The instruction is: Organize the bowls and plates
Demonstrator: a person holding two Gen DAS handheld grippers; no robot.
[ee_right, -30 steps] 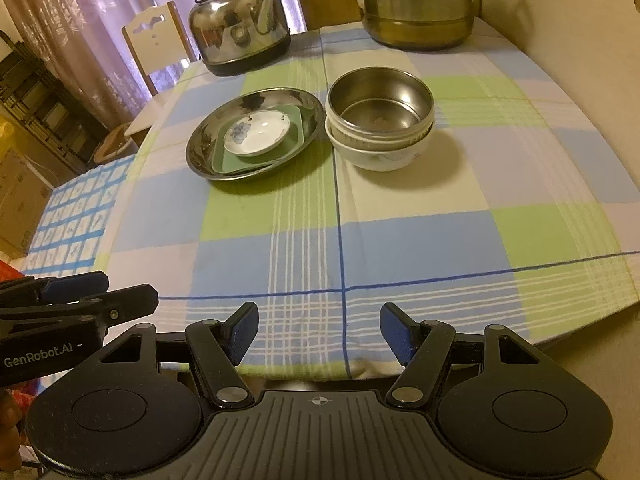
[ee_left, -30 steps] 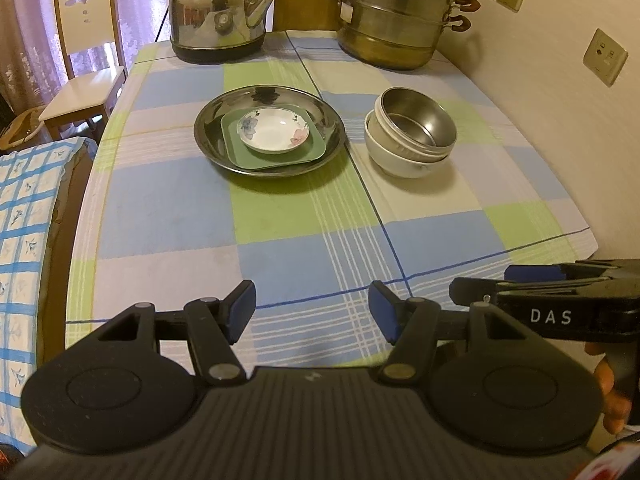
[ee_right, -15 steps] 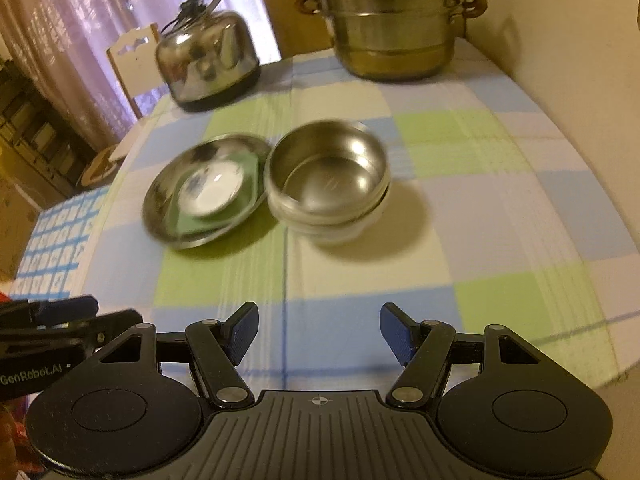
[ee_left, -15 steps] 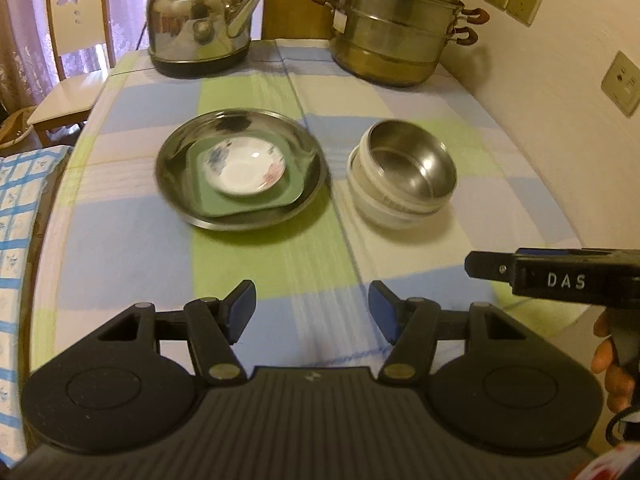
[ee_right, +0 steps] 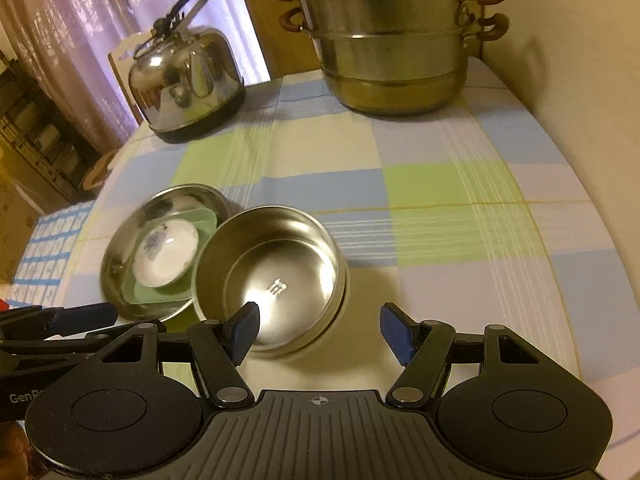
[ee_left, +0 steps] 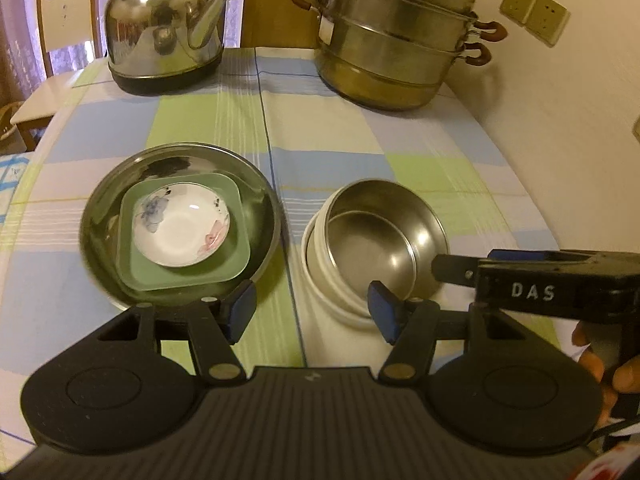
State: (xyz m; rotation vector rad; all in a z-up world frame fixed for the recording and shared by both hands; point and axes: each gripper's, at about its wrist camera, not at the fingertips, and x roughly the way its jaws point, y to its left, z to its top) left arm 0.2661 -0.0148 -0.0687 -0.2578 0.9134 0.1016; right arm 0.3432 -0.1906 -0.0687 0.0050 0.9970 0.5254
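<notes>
A wide steel plate point(ee_left: 104, 216) holds a green square plate point(ee_left: 236, 256) with a white floral saucer point(ee_left: 180, 236) on top. To its right a steel bowl point(ee_left: 384, 248) sits nested in a white bowl point(ee_left: 320, 280). My left gripper point(ee_left: 314, 314) hovers open over the gap between the two stacks, with nothing between its fingers. My right gripper point(ee_right: 320, 332) is open and empty above the near right side of the steel bowl point(ee_right: 276, 272), its left fingertip over the bowl's rim. The steel plate point(ee_right: 176, 204) lies left of that bowl.
On the checked tablecloth point(ee_left: 440, 152), a steel kettle point(ee_left: 164, 28) stands at the back left and a stacked steamer pot point(ee_left: 392, 40) at the back right. A wall with sockets point(ee_left: 534, 12) runs along the right. A chair point(ee_left: 64, 20) stands beyond the table's left corner.
Both grippers have moved forward over the table toward the dishes, which now sit close in front of the fingertips. The dishes themselves have not moved.
</notes>
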